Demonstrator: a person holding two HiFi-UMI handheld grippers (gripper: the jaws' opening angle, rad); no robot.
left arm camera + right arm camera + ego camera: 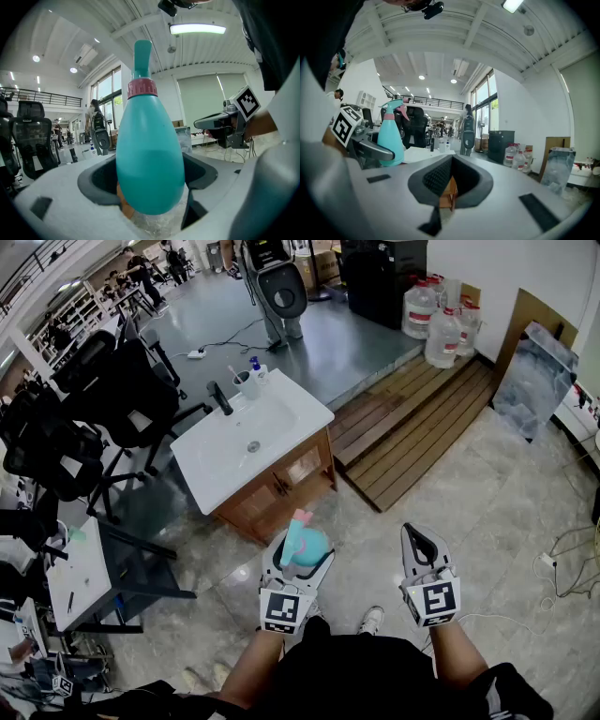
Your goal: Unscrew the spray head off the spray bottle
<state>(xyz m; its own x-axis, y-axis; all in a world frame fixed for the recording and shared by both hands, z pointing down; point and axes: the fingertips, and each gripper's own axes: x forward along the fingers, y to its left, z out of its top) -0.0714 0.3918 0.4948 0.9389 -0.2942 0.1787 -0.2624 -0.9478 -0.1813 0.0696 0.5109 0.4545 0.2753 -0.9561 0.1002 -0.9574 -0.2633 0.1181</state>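
Sink cabinet (253, 442) stands ahead on the floor (487, 484). Left gripper (305, 559) grasps the upright teal bottle (150, 154) by its lower body, in the air before the person. Right gripper (419, 538), beside it and apart, is clenched on nothing. Spray head (395, 105) sits on the bottle's pink collar (141, 88).

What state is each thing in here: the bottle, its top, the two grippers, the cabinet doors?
spray bottle: upright, clamped, held off the floor.
spray head: on the bottle, not yet unscrewed.
left gripper: shut on the spray bottle.
right gripper: shut, empty, apart from the bottle.
cabinet doors: closed.
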